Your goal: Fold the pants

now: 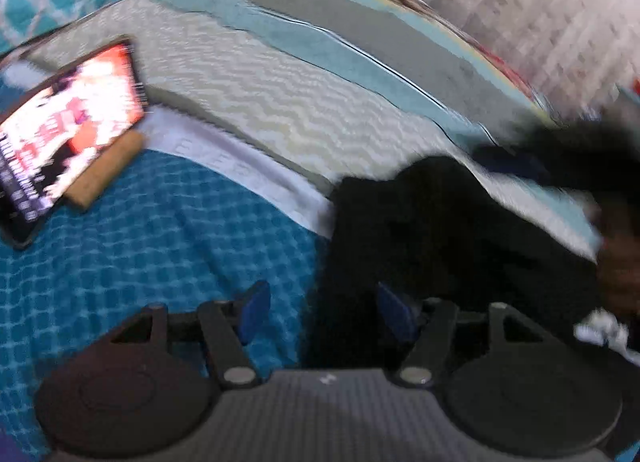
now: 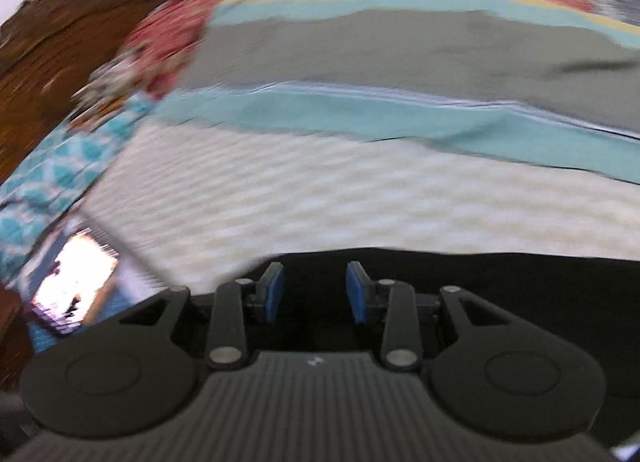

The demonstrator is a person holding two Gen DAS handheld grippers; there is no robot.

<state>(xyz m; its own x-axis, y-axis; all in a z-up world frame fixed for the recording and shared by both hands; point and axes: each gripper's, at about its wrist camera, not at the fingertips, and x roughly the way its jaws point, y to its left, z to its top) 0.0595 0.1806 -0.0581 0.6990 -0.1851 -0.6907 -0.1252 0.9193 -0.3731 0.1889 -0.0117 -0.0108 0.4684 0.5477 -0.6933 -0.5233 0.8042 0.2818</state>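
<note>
On bed (image 2: 320, 201): black pants (image 2: 500, 286) spread flat, ready for fold. Left hand-held gripper (image 1: 320, 312) part open, empty, straddling pants edge. Right hand-held gripper (image 2: 315, 292) part open, empty, over cloth. Phone (image 1: 60, 133) propped aside.

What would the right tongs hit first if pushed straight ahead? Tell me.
Most likely the black pants. The right tongs stand open with nothing between the blue pads, and dark cloth fills the view right beyond them. The picture is blurred, so how far off the cloth lies is unclear.
</note>
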